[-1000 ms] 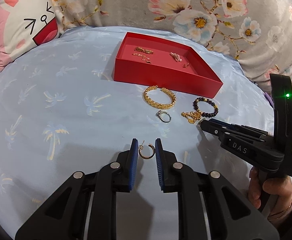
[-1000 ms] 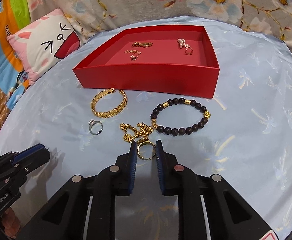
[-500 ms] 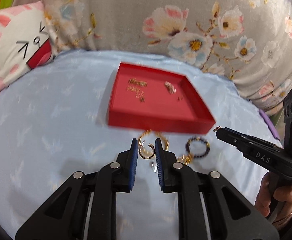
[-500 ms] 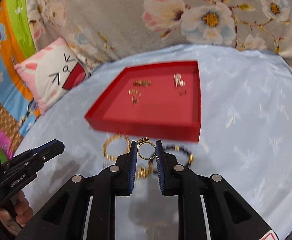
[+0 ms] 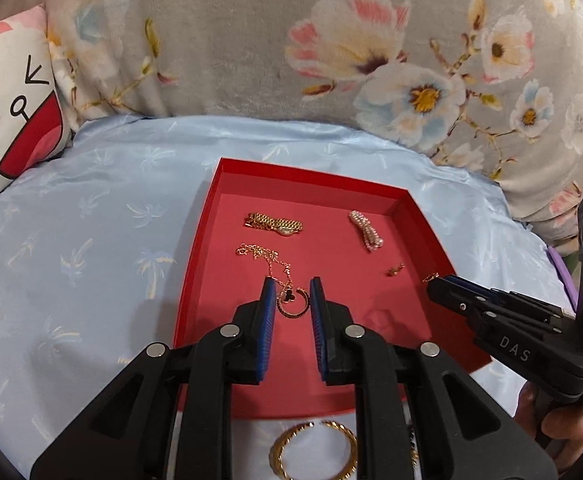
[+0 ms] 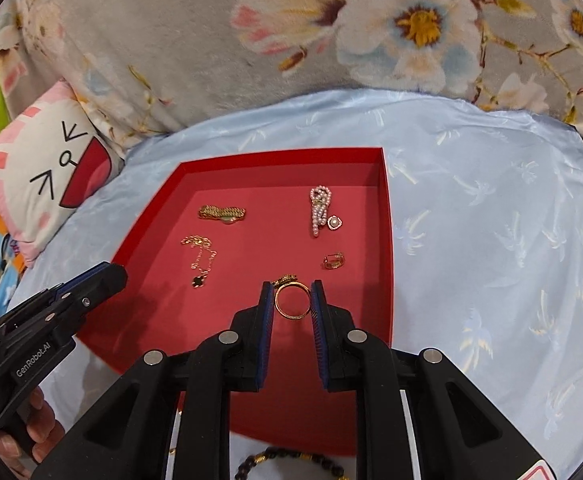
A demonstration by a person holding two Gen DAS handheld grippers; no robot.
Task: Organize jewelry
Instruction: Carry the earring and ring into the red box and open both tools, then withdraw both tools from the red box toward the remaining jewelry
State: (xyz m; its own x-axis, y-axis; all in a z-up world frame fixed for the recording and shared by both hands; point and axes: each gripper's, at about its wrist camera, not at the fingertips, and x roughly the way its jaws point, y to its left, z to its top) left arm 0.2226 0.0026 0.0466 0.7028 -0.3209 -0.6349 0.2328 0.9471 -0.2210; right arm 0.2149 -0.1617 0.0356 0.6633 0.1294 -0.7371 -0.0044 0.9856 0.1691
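Both grippers over the red tray (image 5: 195, 264), each pinching one piece.

Left to right: cat pillow (image 6: 47, 176) sits off the tray's left side on the blue sheet (image 6: 491, 240). Left gripper (image 5: 290, 304) is clamped on a hoop earring (image 5: 293, 307), held above the tray's near-left area, over the thin chain with black clover (image 6: 200, 258) (earring overlaps the pendant in left view, so contact is hard to tell). Gold watch-style band (image 6: 222, 213) lies further back, pearl strand (image 6: 319, 208) and small gold clip (image 6: 334, 261) to the right. Right gripper (image 6: 291, 300) is closed on a gold ring (image 6: 291, 300) above the tray's near-right part. Twisted gold bangle (image 5: 313, 454) and dark bead bracelet (image 6: 291, 466) remain on the sheet just in front of the tray.
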